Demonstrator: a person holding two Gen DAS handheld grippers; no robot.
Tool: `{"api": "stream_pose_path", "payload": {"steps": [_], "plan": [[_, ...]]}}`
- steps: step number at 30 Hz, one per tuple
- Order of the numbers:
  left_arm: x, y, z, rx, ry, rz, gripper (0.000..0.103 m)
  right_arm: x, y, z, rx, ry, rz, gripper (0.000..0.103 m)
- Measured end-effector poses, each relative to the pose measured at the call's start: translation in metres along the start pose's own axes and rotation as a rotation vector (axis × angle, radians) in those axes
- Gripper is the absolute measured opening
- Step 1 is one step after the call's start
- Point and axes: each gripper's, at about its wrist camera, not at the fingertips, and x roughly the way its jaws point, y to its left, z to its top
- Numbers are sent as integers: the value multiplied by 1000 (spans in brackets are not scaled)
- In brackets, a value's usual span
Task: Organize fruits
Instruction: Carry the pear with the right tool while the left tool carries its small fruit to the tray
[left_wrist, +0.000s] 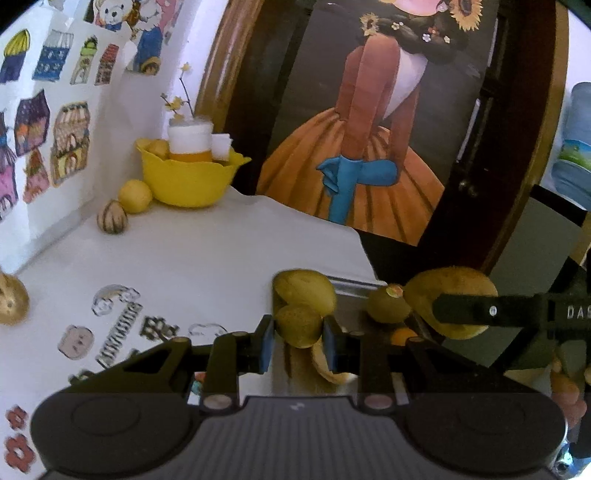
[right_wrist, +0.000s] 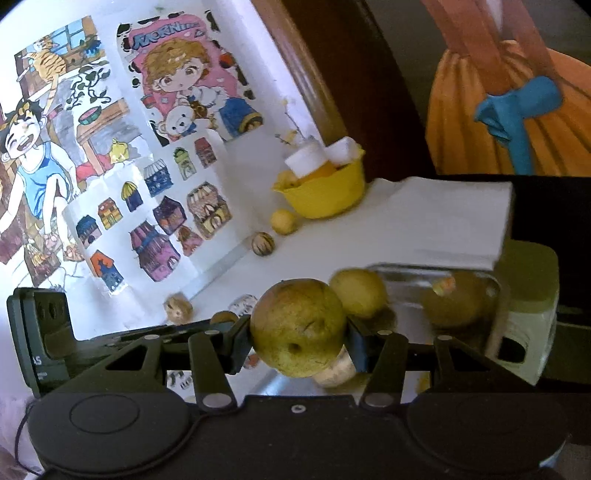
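My left gripper (left_wrist: 298, 338) is shut on a small yellow-green fruit (left_wrist: 299, 325) over a shiny metal tray (left_wrist: 351, 291) at the table's right edge. Another yellow-green fruit (left_wrist: 304, 288) lies just behind it, and a green fruit with a sticker (left_wrist: 388, 304) sits in the tray. My right gripper (right_wrist: 299, 341) is shut on a large green-yellow pear (right_wrist: 298, 326), held above the tray (right_wrist: 406, 277). In the left wrist view that pear (left_wrist: 448, 291) and the right gripper's finger (left_wrist: 480, 310) show at right. A yellow fruit (right_wrist: 358, 293) lies behind the pear.
A yellow bowl (left_wrist: 188, 177) with a white-and-orange jar stands at the table's back by the wall. A lemon (left_wrist: 135, 195) and a striped round fruit (left_wrist: 112, 216) lie beside it. A brown round fruit (left_wrist: 11, 301) sits at far left. Stickers cover the white table.
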Motion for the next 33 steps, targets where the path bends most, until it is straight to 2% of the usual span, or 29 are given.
{"api": "stream_pose_path", "payload": {"steps": [7, 14, 33], "plan": [[7, -15, -19, 36, 15, -27, 30, -15, -12, -35, -31, -23, -63, 54], [14, -21, -32, 67, 33, -22, 30, -11, -22, -57, -32, -20, -80, 54], [31, -21, -45, 90, 91, -8, 30, 6, -21, -79, -112, -5, -126, 54]]}}
